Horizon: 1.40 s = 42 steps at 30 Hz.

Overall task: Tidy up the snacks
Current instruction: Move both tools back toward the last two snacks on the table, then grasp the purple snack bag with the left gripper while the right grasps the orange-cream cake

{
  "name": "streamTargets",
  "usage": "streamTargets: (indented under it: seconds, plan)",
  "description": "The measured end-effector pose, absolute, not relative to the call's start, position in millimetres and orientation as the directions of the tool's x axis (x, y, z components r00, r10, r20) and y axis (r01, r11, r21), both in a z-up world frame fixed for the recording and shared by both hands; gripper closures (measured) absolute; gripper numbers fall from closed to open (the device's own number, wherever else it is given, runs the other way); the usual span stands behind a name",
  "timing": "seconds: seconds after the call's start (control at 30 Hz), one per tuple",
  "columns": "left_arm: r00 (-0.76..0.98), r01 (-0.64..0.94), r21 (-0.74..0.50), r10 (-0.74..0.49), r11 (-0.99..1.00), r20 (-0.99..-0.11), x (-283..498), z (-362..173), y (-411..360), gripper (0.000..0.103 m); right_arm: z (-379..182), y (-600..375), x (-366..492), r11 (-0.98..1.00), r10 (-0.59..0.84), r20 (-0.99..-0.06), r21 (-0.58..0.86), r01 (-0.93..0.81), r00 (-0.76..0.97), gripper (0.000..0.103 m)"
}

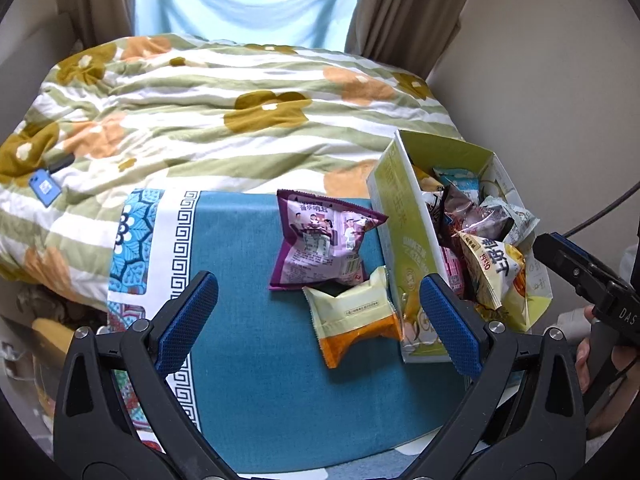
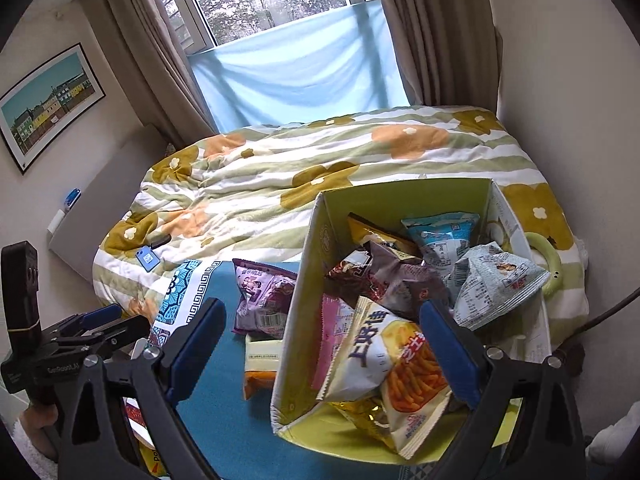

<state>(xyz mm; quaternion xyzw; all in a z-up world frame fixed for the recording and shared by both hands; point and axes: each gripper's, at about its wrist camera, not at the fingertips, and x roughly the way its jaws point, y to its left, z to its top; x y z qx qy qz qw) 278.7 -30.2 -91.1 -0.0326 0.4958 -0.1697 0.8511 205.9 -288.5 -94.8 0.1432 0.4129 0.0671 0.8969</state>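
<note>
A teal cloth (image 1: pixel 256 280) is spread before a quilted bed (image 1: pixel 200 112); both grippers (image 1: pixel 318 292) (image 2: pixel 322 328) are held released; the box (image 2: pixel 304 300) bottom is hidden.

The white-and-orange snack bag (image 2: pixel 384 376) reads "上好佳"; the left gripper's body (image 2: pixel 60 368) reads "GenRobot.AI".

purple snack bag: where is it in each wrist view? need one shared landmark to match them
Left wrist: purple snack bag sits centre frame on the blue cloth, just left of the green box.
Right wrist: purple snack bag lies left of centre, partly hidden behind the green box wall.
Shared landmark: the cream-and-orange packet lying right beside it.
</note>
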Motion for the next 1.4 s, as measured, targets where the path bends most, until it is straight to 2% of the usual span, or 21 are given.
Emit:
streamTargets:
  seconds: [0.3,0.57,0.77,0.97,1.23,1.4]
  plan:
    - [0.302,0.44,-0.26,-0.414,0.86,-0.859,345,-120,-15,0.003,-116,-215,214,0.947,0.118,-0.769,0.277,0.161,0.628,0.006]
    - [0.133,0.535,-0.322,-0.454,0.781,-0.881,394,-167,-33,0.003,-143,-162,215,0.92,0.01,-0.809,0.238,0.312,0.588,0.006]
    - [0.035,0.557,-0.341,-0.432,0.757,-0.901,408,-213,-67,0.003,-173,-134,208,0.88,-0.043,-0.835,0.229,0.416,0.549,0.006]
    - [0.036,0.547,-0.297,-0.376,0.783,-0.926,413,-244,-95,0.002,-207,-128,199,0.822,-0.069,-0.861,0.237,0.517,0.504,0.006]
    - [0.048,0.519,-0.332,-0.415,0.788,-0.909,419,-250,-104,0.0,-234,-136,197,0.745,-0.074,-0.881,0.262,0.613,0.467,0.006]
    - [-0.014,0.5,-0.404,-0.459,0.766,-0.888,420,-253,-101,0.0,-245,-142,196,0.712,-0.047,-0.887,0.292,0.639,0.459,0.006]
